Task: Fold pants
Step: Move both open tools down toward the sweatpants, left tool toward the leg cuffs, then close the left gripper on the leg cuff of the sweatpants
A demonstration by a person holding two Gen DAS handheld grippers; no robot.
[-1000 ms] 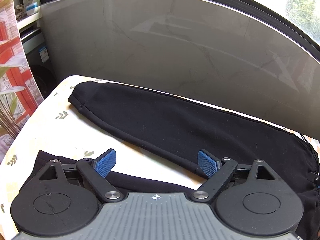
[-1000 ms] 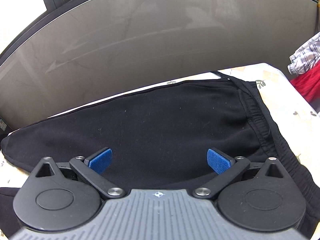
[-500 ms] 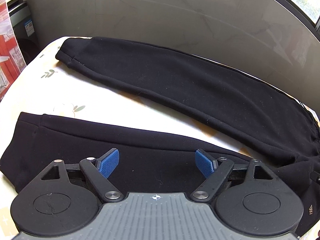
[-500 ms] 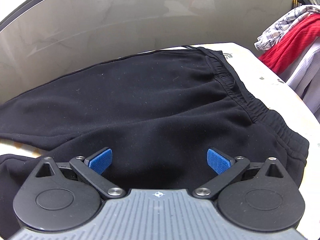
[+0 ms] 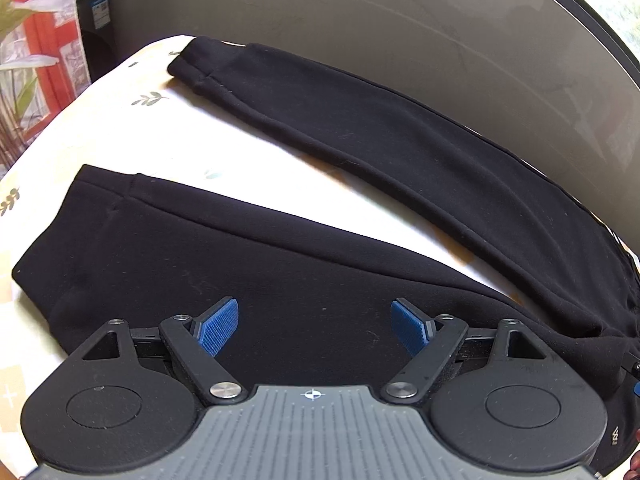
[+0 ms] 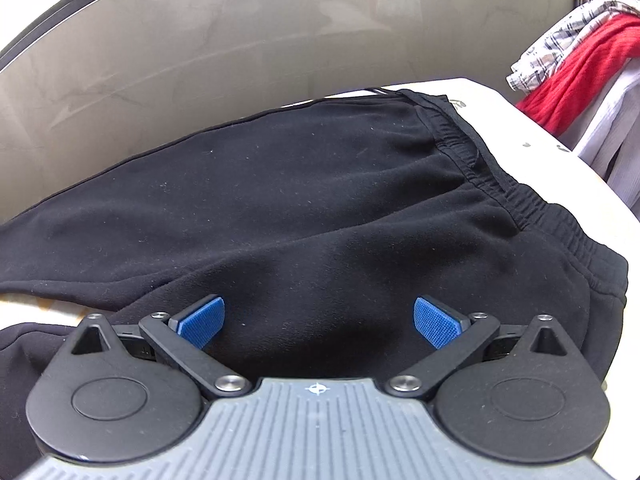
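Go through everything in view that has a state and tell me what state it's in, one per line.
Pants: unfolded, flat on the table, legs spread apart.
Near leg: flat, under the left claw.
Far leg: flat, along the table's back edge.
Waistband: flat, gathered.
Left claw: open, empty.
Right claw: open, empty.

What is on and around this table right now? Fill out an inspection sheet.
Surface: table under a pale cloth with a leaf print.
Job's things: black pants lie flat, unfolded, legs spread apart, waistband at the right.
Clutter: nothing seen on the table.
Grippers: left gripper open over the near leg; right gripper open over the seat; blue fingers hold nothing.
Cables: nothing seen.
Surroundings: grey wall panel behind; red garment and plaid shirt hang at the right; plant leaves at the left.
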